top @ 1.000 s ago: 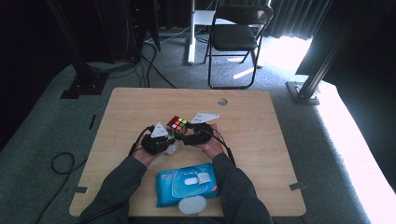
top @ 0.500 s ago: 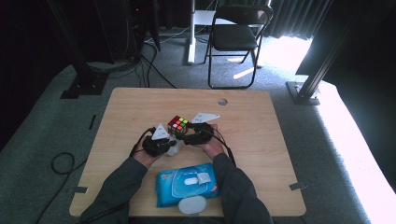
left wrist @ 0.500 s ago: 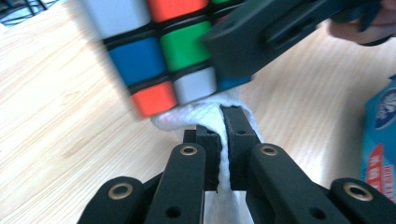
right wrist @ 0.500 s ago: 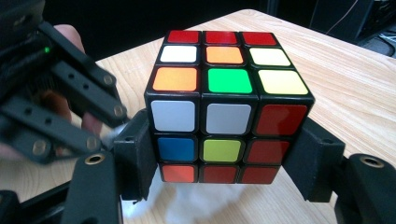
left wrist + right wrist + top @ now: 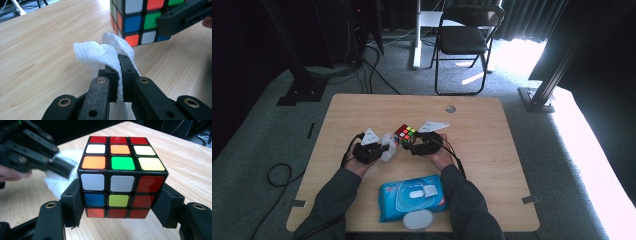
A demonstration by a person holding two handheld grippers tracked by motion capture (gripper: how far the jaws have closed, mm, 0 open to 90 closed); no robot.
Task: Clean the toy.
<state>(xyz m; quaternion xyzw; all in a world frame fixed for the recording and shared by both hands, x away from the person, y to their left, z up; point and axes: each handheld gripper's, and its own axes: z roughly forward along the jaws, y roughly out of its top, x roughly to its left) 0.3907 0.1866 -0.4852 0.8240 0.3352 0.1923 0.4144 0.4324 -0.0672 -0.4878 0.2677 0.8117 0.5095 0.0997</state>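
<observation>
- Clamping a colour cube point(image 5: 122, 178) between the jaws of the right gripper point(image 5: 122, 210), one black pad pressing on each side face, low down near the bottom row of stickers.
- Resting the cube on the wooden table point(image 5: 492, 145), with a top face of red, white, orange, pale yellow and green squares turned up towards the right gripper view.
- Pinching a crumpled white wipe point(image 5: 105, 51) tight in the left gripper point(image 5: 119, 65), jaws clenched on the cloth, folds bulging out above and ahead of the fingertips point(image 5: 126, 66).
- Holding the wipe just beside the cube, ahead and slightly right of the left fingertips in the left gripper view; impossible to tell whether cloth and cube are touching.
- Showing, in the left gripper view, one jaw of the right gripper crossing the cube's side face beyond the wipe.
- Showing, in the right gripper view, the left gripper up and to the left of the cube, with the wipe white beneath its jaws.
- Keeping both grippers side by side at the middle of the table in the high view, left gripper point(image 5: 371, 149) left of the cube point(image 5: 405, 134), right gripper point(image 5: 424, 145) just right of it.
- Lying nearer the person than both sets of fingers, between the forearms: a blue wipe packet point(image 5: 412, 197) with a round white lid point(image 5: 418, 219) at the table edge.
</observation>
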